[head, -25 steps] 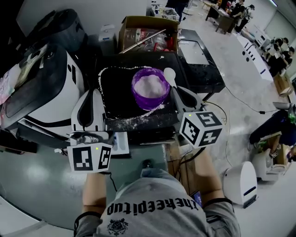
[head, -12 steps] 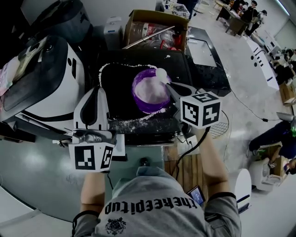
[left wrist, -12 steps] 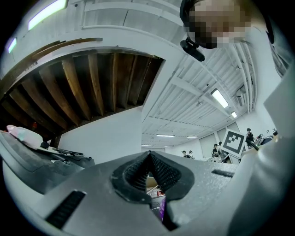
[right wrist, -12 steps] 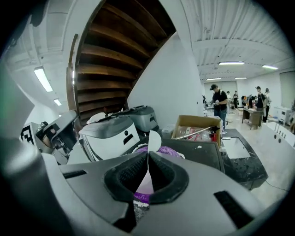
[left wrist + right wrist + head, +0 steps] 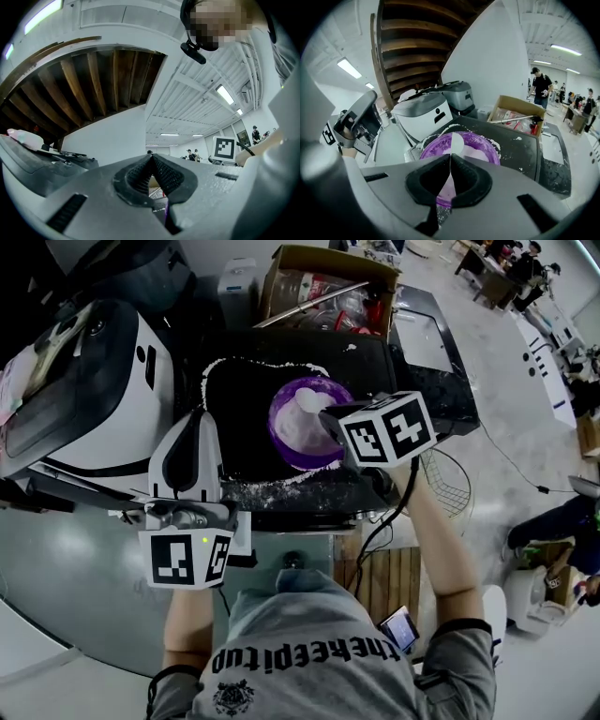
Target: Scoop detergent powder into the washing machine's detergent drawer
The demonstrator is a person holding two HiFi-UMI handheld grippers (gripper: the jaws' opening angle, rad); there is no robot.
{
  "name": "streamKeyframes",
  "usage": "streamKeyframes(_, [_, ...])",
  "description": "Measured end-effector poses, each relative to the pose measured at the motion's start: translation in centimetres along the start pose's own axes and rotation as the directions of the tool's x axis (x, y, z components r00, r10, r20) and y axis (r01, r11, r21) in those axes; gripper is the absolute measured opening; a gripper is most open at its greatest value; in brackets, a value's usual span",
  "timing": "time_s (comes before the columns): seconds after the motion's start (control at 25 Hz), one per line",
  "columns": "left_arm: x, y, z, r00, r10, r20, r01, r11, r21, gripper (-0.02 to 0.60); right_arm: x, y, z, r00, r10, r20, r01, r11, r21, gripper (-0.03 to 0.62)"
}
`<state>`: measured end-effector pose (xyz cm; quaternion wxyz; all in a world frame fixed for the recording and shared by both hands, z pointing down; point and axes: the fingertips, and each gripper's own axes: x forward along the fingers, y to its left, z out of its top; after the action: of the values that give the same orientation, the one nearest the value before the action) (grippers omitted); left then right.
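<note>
Detergent powder (image 5: 302,427) fills a purple bowl (image 5: 280,442) on a black tray (image 5: 236,399); the print on the grey shirt (image 5: 309,652) is upside down and unclear. Left gripper view: left gripper (image 5: 151,162) clenched, empty. Right gripper view: right gripper (image 5: 449,162) grips a white spoon (image 5: 456,142) over the bowl

Spoon (image 5: 309,401) — now over the bowl (image 5: 277,420)
</note>
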<state>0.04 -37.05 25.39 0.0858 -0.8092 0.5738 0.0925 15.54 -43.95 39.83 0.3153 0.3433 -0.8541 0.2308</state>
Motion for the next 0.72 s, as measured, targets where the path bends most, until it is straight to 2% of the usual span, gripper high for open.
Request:
streamKeyframes(0.12, [0.2,0.1,-0.4,1.000,0.003,-0.003,-0.003,1.000,0.002,0.004,1.2,0.1,-0.1,0.997,0.030,-0.069,-0.031,0.999,-0.009,0.006])
streamKeyframes(0.32, [0.5,0.4,-0.9,1.000,0.008,-0.009,-0.008,1.000,0.001,0.004,2.4,-0.4,-0.2,0.987,-0.003,-0.163,-0.007,0.998,-0.059,0.006])
streamKeyframes(0.52, [0.8,0.5,-0.9,1.000,0.010,-0.010,-0.010,1.000,0.002,0.004,3.8,-0.2,-0.7,0.964,0.026,-0.265,-0.045,0.997,-0.067,0.006])
streamKeyframes(0.72, [0.7,1.0,-0.9,1.000,0.021,-0.011,-0.021,1.000,0.002,0.003,5.1,-0.4,-1.2,0.942,0.018,-0.335,-0.049,0.995,-0.084,0.006])
